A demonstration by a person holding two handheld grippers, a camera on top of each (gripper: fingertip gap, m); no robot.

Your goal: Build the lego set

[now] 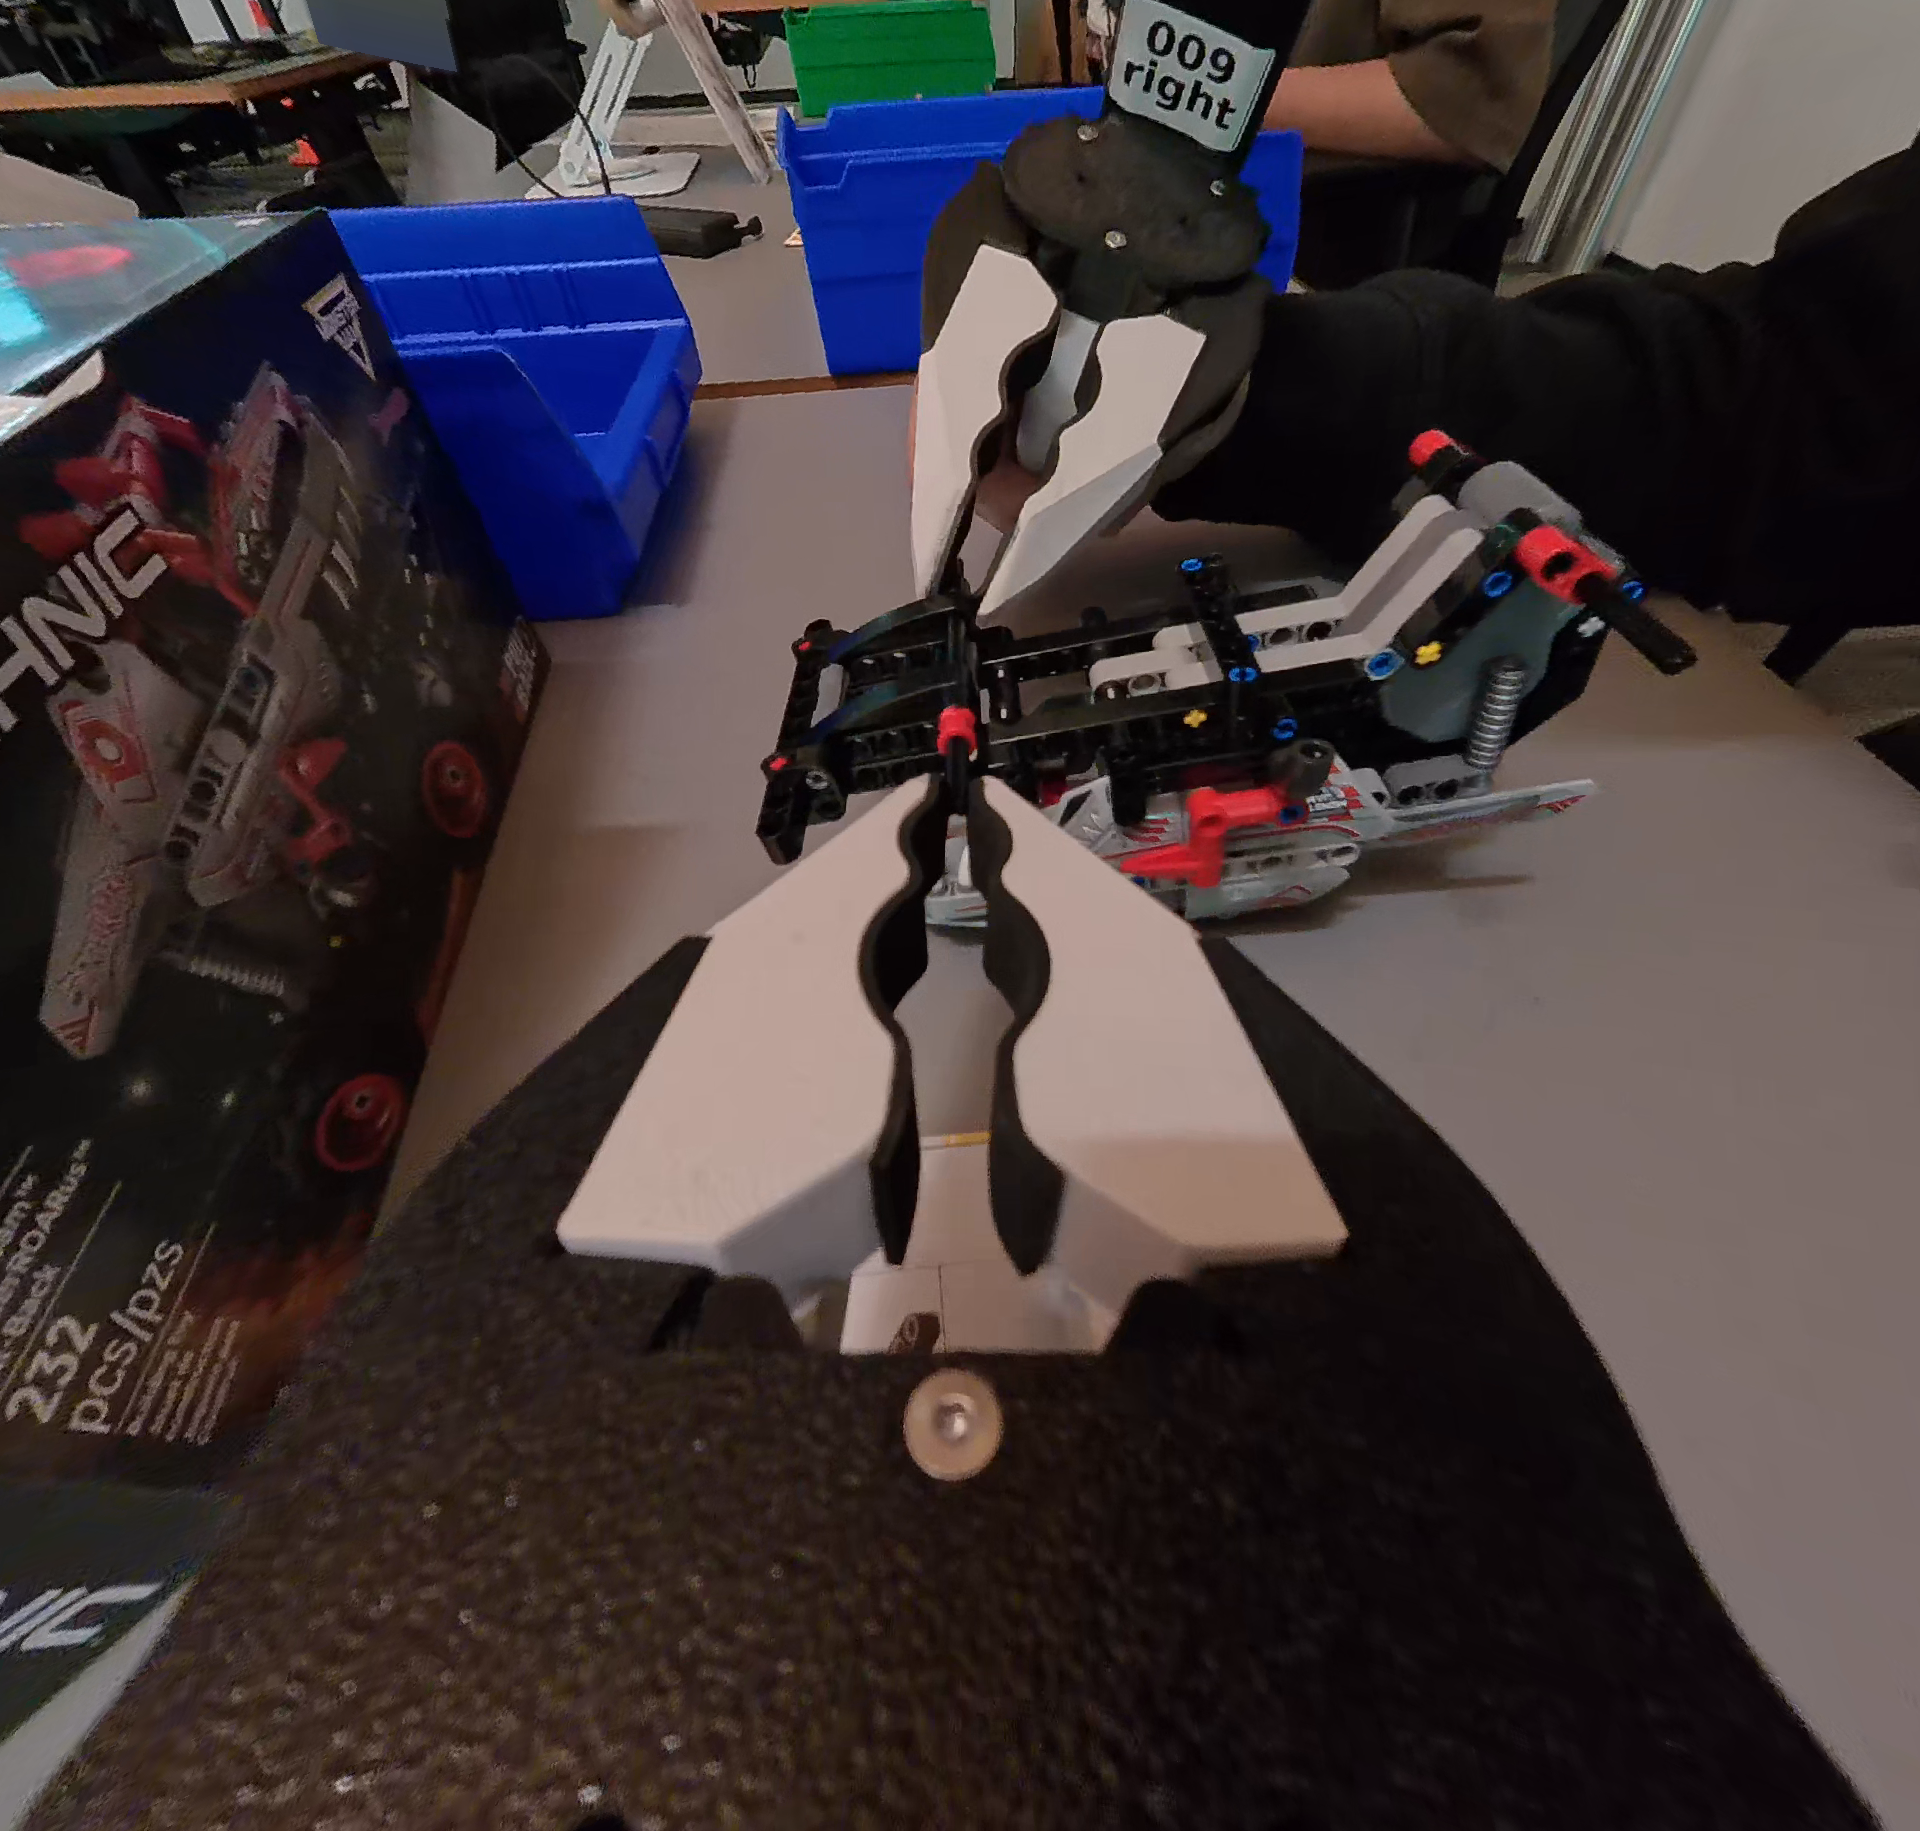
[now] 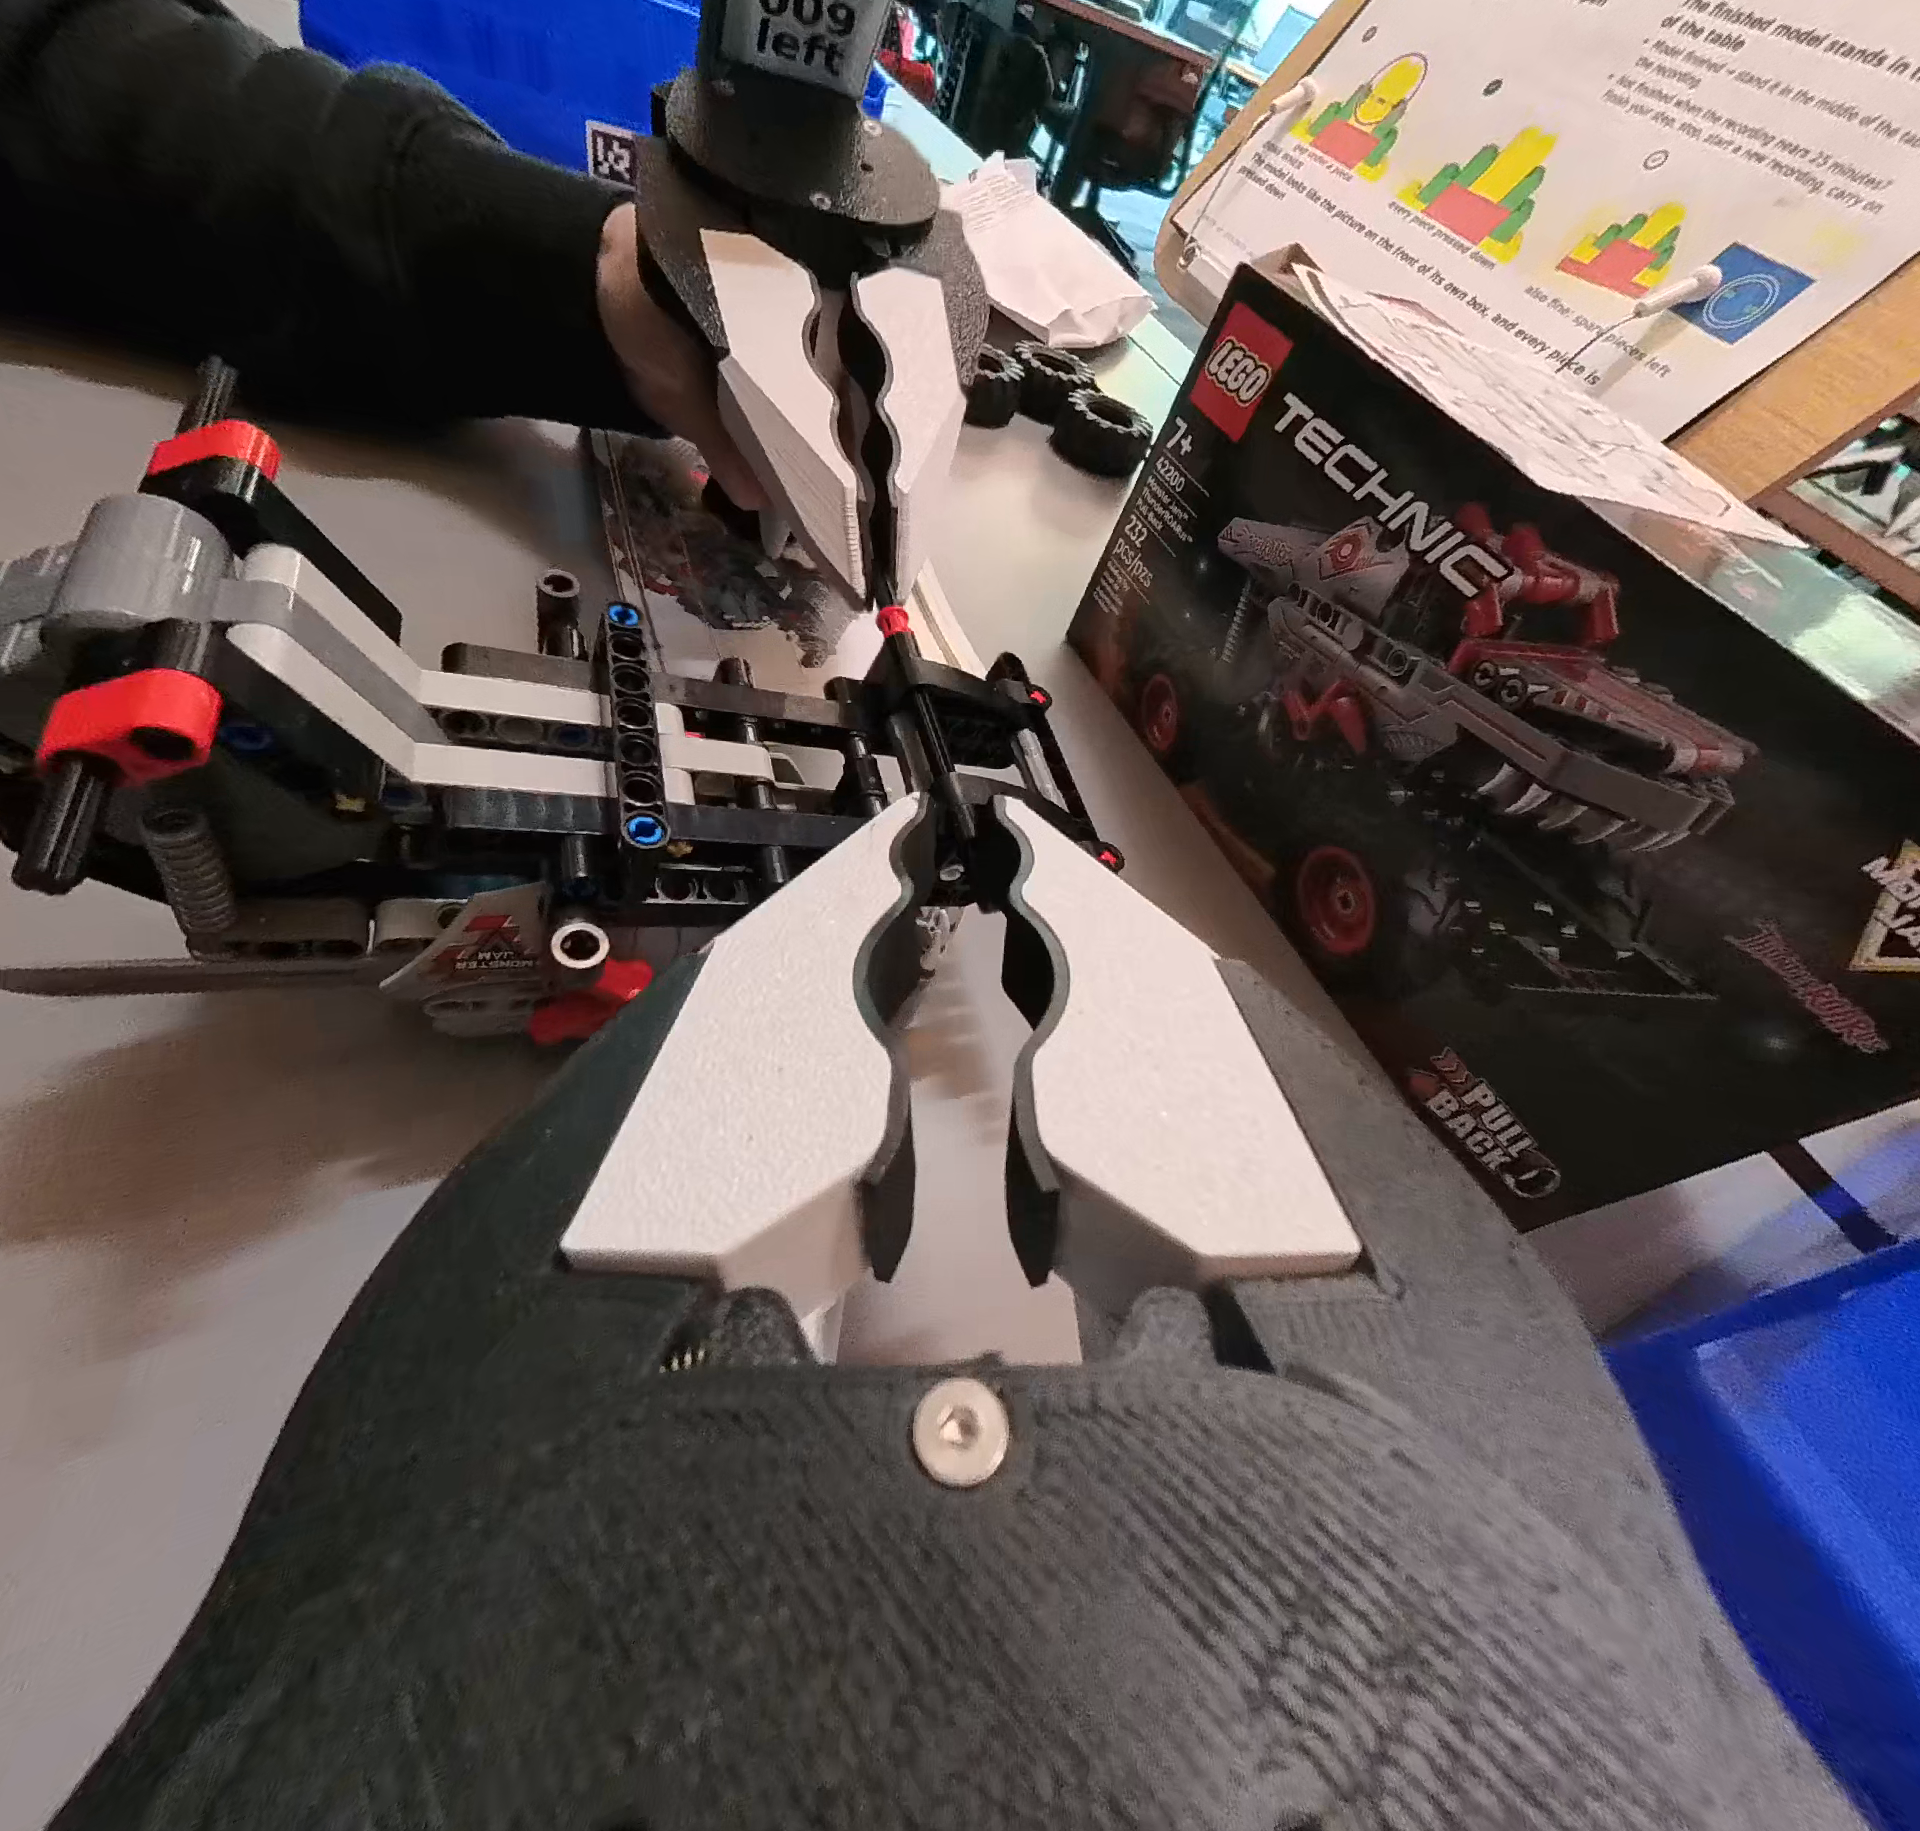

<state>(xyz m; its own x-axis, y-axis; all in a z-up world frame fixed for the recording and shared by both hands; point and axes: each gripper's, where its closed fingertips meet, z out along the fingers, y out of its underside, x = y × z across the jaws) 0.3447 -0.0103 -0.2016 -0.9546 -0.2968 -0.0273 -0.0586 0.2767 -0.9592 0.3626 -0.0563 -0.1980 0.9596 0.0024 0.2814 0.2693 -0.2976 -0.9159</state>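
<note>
Black printed cardboard set box point(image 1: 208, 742) at 9 o'clock | left gripper point(image 1: 961, 794) clenched on thin black axle with red bushing point(image 1: 956, 727) at centre, right gripper point(image 1: 966, 586) pinching its far end | half-built black-grey-red truck chassis point(image 1: 1195, 701) on grey table point(image 1: 1558, 1054), 3 o'clock | step: seating axle through front frame; next, likely a straight, aligned push.

- A plain grey surface point(image 1: 1558, 1002) filled the foreground, evenly lit from indoors.
- Blue plastic bins point(image 1: 540, 368) stood toward its far edge, with a green bin point(image 1: 883, 46) behind them.
- Beyond the far edge a wooden-topped desk point(image 1: 177, 82) and a white stand point(image 1: 623, 108) sat in a dim, cluttered room.
- In the right wrist view, a wooden-framed board carrying a printed sheet point(image 2: 1621, 119) leaned at the right side.
- Past it, more tables point(image 2: 1081, 5) stood before brighter windows.
</note>
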